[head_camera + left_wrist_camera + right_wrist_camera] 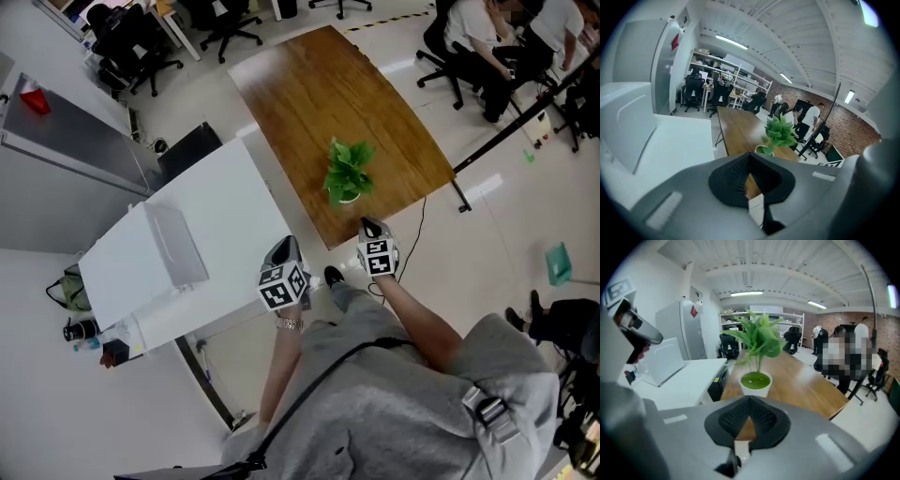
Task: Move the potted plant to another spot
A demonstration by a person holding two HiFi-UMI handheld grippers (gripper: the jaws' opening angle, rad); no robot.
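The small leafy green plant in a round white pot (348,175) stands upright near the close end of the brown wooden desk (309,94), untouched. The right gripper (371,227) and left gripper (285,247) both have fingers closed on nothing. If the right one advances like this, I think it may knock the light pot over instead of gripping it

We count two grippers, a left gripper (282,247) and a right gripper (369,228). Ahead of their fingers (764,416) we count two counters, one wooden counter (309,94) and one white counter (230,202), and one potted plant (348,173). Far beyond the fingers we make out at least two seated people (466,33) and at least three dark office chairs (225,23).
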